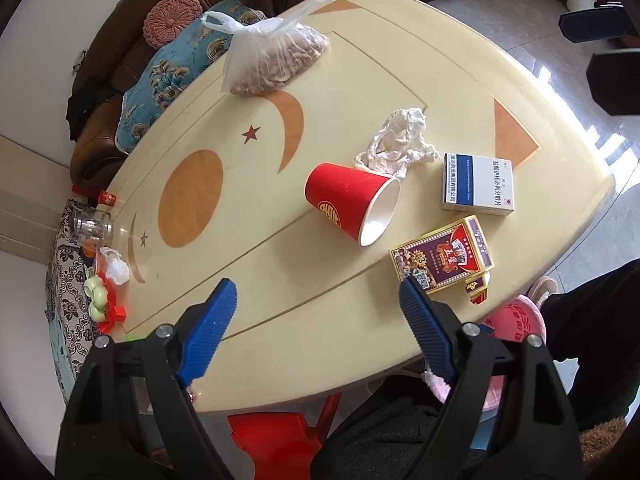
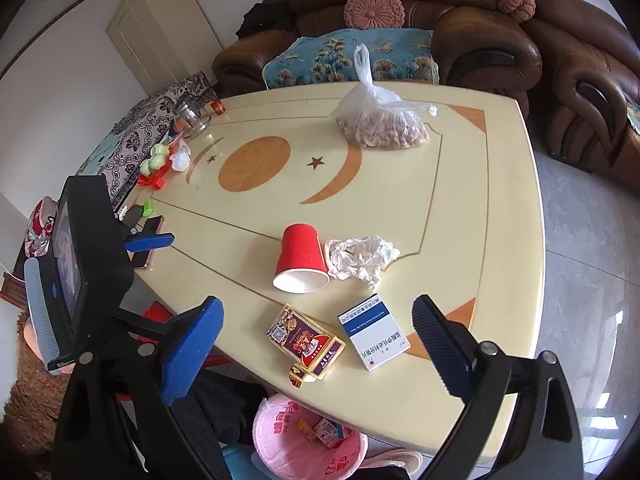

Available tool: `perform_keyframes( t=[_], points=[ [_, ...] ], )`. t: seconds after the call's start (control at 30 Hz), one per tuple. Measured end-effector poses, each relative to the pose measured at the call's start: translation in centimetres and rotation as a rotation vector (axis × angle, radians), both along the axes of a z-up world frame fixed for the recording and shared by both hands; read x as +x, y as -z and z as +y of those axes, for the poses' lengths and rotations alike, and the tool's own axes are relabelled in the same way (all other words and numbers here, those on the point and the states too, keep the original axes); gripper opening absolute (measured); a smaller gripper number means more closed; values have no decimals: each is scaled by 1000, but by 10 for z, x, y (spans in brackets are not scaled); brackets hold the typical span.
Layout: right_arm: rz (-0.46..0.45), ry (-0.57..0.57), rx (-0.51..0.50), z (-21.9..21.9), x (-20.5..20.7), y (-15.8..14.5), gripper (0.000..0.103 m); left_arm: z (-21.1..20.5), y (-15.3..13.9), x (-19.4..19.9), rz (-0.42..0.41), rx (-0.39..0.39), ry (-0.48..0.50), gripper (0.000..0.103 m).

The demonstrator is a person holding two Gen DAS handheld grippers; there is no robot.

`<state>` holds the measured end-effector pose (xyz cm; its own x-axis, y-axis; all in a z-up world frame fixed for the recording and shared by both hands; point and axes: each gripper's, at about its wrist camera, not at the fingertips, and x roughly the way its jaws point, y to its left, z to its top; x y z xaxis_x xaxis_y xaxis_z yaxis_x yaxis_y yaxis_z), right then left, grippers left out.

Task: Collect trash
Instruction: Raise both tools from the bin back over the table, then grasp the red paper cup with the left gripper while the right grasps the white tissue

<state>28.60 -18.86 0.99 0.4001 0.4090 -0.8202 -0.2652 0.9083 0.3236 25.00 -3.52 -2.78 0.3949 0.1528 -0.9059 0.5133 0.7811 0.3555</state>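
Note:
A red paper cup (image 1: 352,204) (image 2: 300,258) lies on its side on the cream table (image 1: 248,248) (image 2: 460,208). A crumpled white wrapper (image 1: 396,144) (image 2: 360,256) lies beside it. A white and blue medicine box (image 1: 476,184) (image 2: 374,332) and an opened purple and gold card box (image 1: 444,260) (image 2: 306,344) lie near the table's front edge. My left gripper (image 1: 316,292) is open and empty above the table's near edge. My right gripper (image 2: 316,312) is open and empty above the two boxes. The left gripper also shows in the right wrist view (image 2: 148,240).
A clear bag of nuts (image 1: 272,56) (image 2: 380,120) sits at the far side. A bin with a pink liner (image 2: 308,440) (image 1: 516,320) stands below the table's near edge. A glass jar (image 2: 190,114), small toys (image 2: 158,164) and a phone (image 2: 148,240) lie along the left edge. A brown sofa (image 2: 480,40) stands behind.

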Motion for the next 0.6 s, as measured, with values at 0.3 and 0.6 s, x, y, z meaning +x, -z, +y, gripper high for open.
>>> perform_keyframes(
  t=[0.3,0.6],
  points=[
    [94,10,24,0,35,51,93,-8,49,33,84,-1,-27,81],
    [145,14,6,2,80,88,93,-9,74,64,118,-44,-65,81]
  ],
)
